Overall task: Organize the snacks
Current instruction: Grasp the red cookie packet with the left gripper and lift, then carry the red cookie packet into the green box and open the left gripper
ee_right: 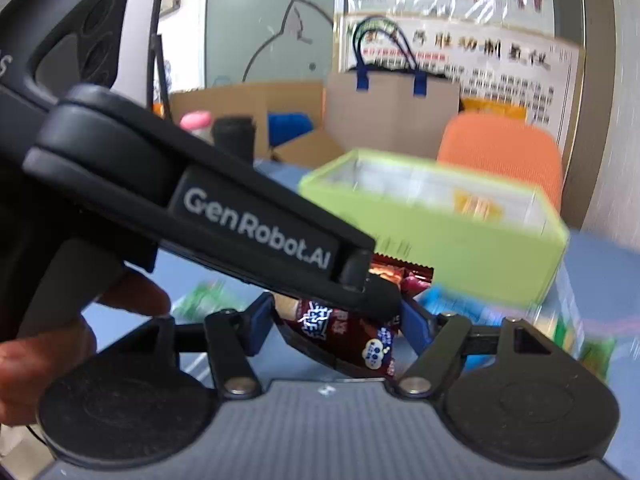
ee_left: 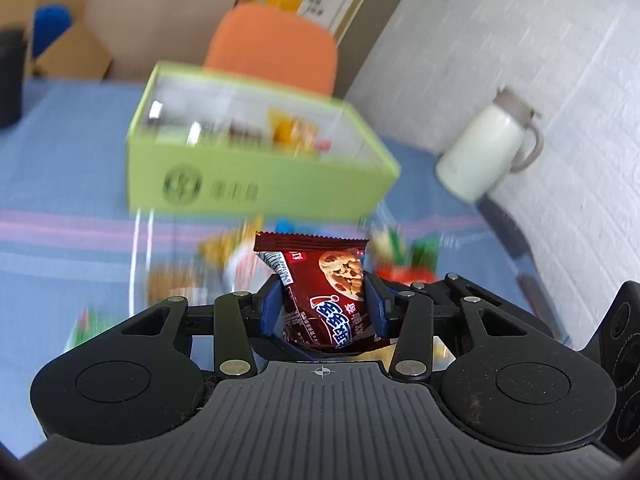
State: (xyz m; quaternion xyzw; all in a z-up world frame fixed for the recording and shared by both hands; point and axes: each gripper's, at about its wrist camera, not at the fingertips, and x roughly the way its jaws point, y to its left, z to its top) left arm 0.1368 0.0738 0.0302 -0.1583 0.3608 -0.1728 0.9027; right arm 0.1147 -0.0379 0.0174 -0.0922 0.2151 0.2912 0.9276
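Note:
My left gripper is shut on a dark red cookie packet, which stands upright between the blue pads, above the blue tablecloth. Behind it is an open light-green box with several snacks inside. In the right wrist view my right gripper is shut on another dark red snack packet, lifted off the cloth. The left tool's black housing crosses in front and hides the packet's top. The green box lies just beyond, to the right.
Loose snack packets lie blurred on the cloth in front of the box. A white thermos jug stands by the wall at right. An orange chair and cardboard boxes are behind the table. A hand grips the left tool.

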